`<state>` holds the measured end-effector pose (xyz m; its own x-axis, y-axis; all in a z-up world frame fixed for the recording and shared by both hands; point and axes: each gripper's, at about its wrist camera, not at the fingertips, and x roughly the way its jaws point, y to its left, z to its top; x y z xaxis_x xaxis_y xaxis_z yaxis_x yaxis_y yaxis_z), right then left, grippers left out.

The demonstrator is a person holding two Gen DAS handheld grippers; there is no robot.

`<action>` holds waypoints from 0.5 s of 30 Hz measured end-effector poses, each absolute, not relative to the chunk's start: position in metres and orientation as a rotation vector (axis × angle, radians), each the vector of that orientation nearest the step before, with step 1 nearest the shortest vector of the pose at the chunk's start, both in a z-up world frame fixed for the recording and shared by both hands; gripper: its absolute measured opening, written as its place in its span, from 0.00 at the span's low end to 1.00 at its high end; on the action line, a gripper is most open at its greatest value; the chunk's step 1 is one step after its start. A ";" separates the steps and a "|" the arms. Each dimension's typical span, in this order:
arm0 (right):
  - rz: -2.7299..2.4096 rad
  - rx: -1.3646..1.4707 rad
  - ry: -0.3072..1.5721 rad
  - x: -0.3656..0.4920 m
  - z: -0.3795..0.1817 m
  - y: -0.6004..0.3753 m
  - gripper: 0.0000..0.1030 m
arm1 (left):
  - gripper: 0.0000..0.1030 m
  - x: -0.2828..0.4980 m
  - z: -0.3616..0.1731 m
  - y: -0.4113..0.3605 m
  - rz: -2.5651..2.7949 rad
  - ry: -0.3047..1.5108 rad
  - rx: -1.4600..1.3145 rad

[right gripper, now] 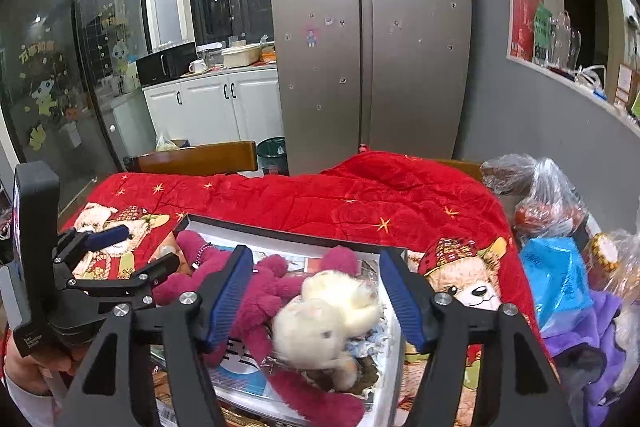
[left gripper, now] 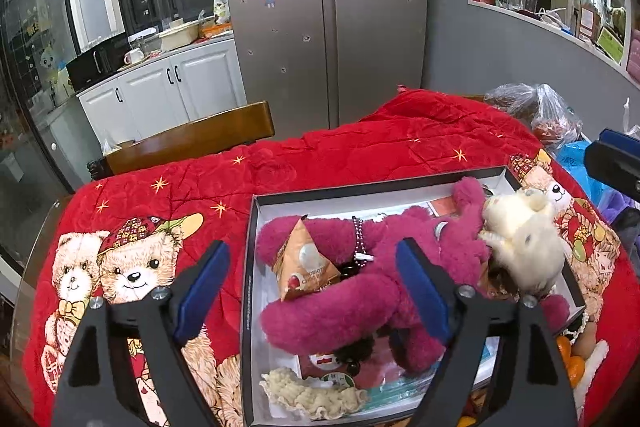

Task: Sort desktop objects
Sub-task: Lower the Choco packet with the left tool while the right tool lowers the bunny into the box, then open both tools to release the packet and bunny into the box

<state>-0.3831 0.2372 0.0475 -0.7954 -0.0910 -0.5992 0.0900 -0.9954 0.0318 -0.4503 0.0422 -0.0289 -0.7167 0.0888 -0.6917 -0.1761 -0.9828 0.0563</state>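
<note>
Entry, read left to right. My left gripper (left gripper: 312, 287) hung over the left part of the box (left gripper: 250, 267), jaws spread wide, nothing between them. One pad sat above the red quilt (left gripper: 320, 155) covering the desk, the other above the pink plush (left gripper: 352, 311).

The pink plush lay sprawled across the box, limbs draped over a foil snack pouch (left gripper: 304, 263), with a bead chain (left gripper: 359, 241) at its neck. I judged it soft, light and floppy: it would sag and drag neighbours if lifted by a limb, so the thick torso looked like the place to pinch. The pouch seemed light and slick, probably best taken by a corner seam. A pale knit piece (left gripper: 312, 393) lay at the box's near edge.

To the right, the white plush (right gripper: 324, 315) lay against the pink one, equally soft; its round body offered a compressible grip.

My right gripper (right gripper: 316, 301) hovered above the white plush, jaws fully apart and straddling it without touching, tilted down toward the box. Plastic bags (right gripper: 552, 267) crowded the desk's right edge.
</note>
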 end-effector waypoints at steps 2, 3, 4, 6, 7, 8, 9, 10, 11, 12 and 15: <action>-2.897 0.949 -0.001 -0.382 0.049 0.237 0.72 | 0.83 -0.450 -0.029 0.041 2.776 0.161 -1.113; -2.898 0.948 -0.005 -0.382 0.050 0.238 0.72 | 0.83 -0.451 -0.028 0.041 2.777 0.161 -1.113; -2.894 0.952 -0.008 -0.382 0.050 0.238 0.72 | 0.83 -0.451 -0.028 0.041 2.779 0.166 -1.115; -2.890 0.961 -0.007 -0.384 0.048 0.238 0.72 | 0.83 -0.451 -0.029 0.040 2.785 0.173 -1.117; -2.889 0.967 -0.003 -0.384 0.048 0.238 0.72 | 0.83 -0.452 -0.029 0.040 2.785 0.172 -1.118; -2.887 0.971 0.002 -0.385 0.047 0.238 0.72 | 0.83 -0.452 -0.029 0.040 2.783 0.170 -1.117; -2.886 0.974 0.006 -0.386 0.046 0.237 0.72 | 0.83 -0.451 -0.030 0.040 2.781 0.168 -1.116; -2.885 0.977 0.009 -0.386 0.045 0.236 0.72 | 0.83 -0.451 -0.030 0.041 2.780 0.169 -1.116; -2.881 0.979 0.012 -0.386 0.045 0.235 0.72 | 0.83 -0.451 -0.030 0.042 2.779 0.171 -1.116; -2.876 0.979 0.017 -0.386 0.044 0.235 0.72 | 0.83 -0.451 -0.030 0.042 2.779 0.174 -1.115; -2.871 0.988 0.034 -0.387 0.043 0.232 0.72 | 0.83 -0.452 -0.031 0.044 2.777 0.191 -1.117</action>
